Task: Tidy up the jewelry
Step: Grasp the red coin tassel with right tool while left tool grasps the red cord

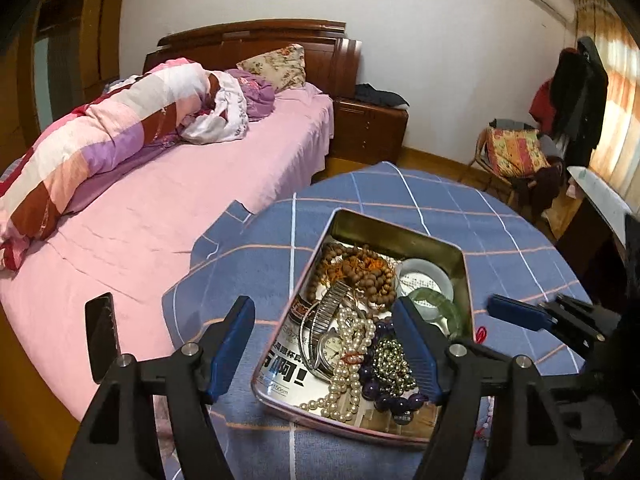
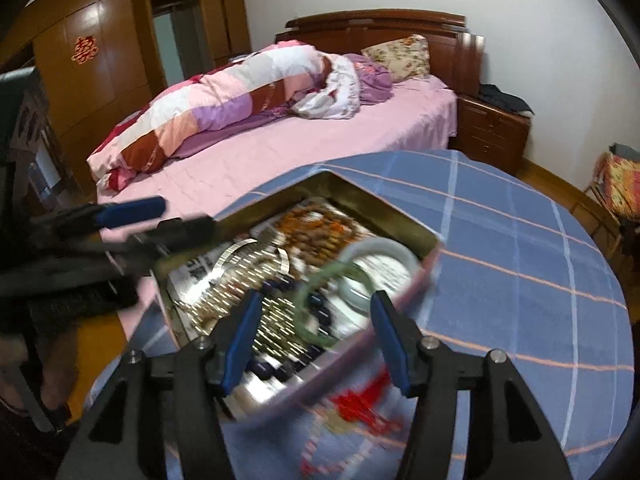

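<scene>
A metal tin (image 1: 456,256) sits on the blue checked tablecloth, full of jewelry: brown wooden beads (image 1: 360,270), a pearl strand (image 1: 348,368), a wristwatch (image 1: 330,350), purple beads (image 1: 384,396), a green bangle (image 1: 440,306) and a white bangle (image 1: 424,276). My left gripper (image 1: 324,314) is open and empty, hovering over the tin's near left part. My right gripper (image 2: 316,312) is open and empty over the tin (image 2: 384,208), above the green bangle (image 2: 320,280). It also shows at the right of the left wrist view (image 1: 516,312). A red knotted item (image 2: 360,404) lies on the cloth beside the tin.
The round table (image 1: 400,196) stands beside a bed with pink sheet (image 1: 140,224) and a rolled quilt. A black phone (image 1: 102,332) lies on the bed near the table. A nightstand (image 1: 368,128) and a chair with a cushion (image 1: 516,156) stand behind.
</scene>
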Demonstrator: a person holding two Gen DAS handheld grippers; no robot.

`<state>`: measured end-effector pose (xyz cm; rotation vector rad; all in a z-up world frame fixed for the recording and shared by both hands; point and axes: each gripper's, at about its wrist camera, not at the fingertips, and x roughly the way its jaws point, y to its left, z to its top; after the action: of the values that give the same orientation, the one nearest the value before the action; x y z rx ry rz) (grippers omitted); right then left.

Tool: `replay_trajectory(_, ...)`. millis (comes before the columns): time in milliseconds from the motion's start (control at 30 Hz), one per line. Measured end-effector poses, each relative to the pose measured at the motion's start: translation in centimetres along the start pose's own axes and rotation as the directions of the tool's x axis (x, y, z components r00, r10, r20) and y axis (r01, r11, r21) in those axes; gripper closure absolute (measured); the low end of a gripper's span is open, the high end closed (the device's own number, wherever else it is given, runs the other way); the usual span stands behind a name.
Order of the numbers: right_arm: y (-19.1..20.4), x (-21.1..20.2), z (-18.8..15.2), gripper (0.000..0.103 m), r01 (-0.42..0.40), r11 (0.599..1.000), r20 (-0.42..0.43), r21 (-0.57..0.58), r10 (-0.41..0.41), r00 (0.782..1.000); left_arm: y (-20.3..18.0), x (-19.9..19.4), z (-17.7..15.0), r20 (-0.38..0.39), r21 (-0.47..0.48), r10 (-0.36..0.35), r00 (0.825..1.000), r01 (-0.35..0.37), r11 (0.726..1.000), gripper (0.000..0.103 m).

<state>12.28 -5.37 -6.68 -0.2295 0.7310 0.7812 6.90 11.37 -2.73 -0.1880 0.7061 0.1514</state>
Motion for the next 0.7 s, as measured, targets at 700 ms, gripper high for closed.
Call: replay_trajectory(700, -3.0, -0.7, -4.9, 0.056, 0.098, 0.995, -0.117, 0.021, -0.095, 0.989, -0.4, 0.3, -3.2, -0.044, -0.055, 0.111, 0.993, -0.113, 0.992, 0.032)
